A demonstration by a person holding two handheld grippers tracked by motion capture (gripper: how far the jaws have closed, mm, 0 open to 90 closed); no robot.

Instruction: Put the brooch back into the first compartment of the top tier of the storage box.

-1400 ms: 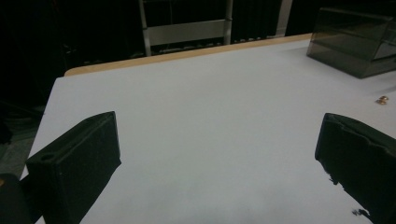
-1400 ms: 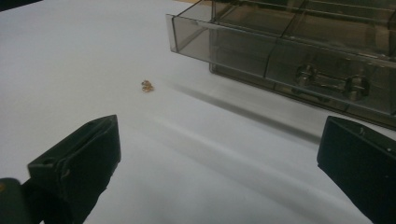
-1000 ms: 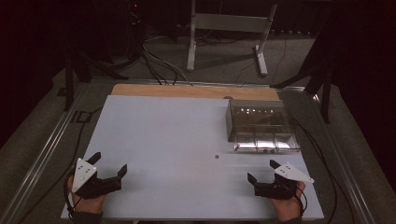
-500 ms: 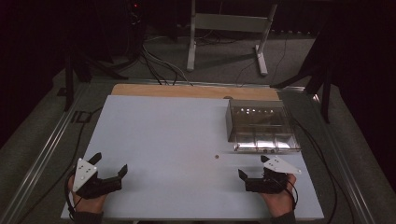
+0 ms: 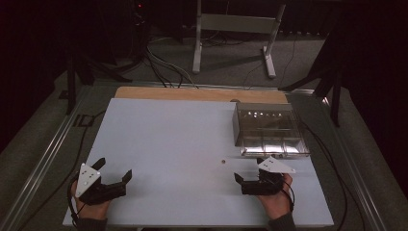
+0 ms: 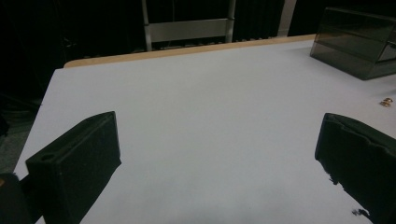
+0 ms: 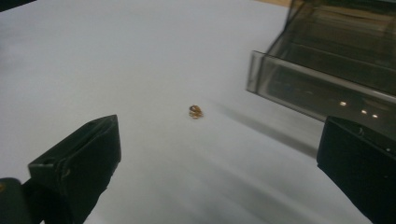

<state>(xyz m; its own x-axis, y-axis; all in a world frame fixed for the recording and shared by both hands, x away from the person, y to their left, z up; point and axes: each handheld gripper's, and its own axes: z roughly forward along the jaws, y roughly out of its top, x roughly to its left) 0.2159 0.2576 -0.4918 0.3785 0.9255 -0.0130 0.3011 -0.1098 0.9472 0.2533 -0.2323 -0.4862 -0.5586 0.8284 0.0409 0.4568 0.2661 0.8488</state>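
Note:
A tiny gold-brown object (image 5: 222, 161) lies on the white table top (image 5: 178, 130), left of a smoky clear plastic box (image 5: 269, 129). My right gripper (image 5: 248, 169) is open just to the right of and nearer than the small object, jaws pointing left. In the right gripper view the object (image 7: 195, 111) sits ahead between the spread jaws of the gripper (image 7: 219, 140), with the box (image 7: 336, 56) to the upper right. My left gripper (image 5: 114, 169) rests open at the near left corner. Its own view shows the gripper (image 6: 217, 140) empty, the object (image 6: 385, 101) far right and the box (image 6: 362, 42) beyond.
A wooden strip (image 5: 202, 94) runs along the table's far edge. Past it stand a metal frame (image 5: 233, 29) and cables on a dark floor. Metal rails (image 5: 43, 159) flank the table on both sides.
My right gripper has moved left and a little forward, closer to the small gold-brown object. The left gripper has stayed where it was.

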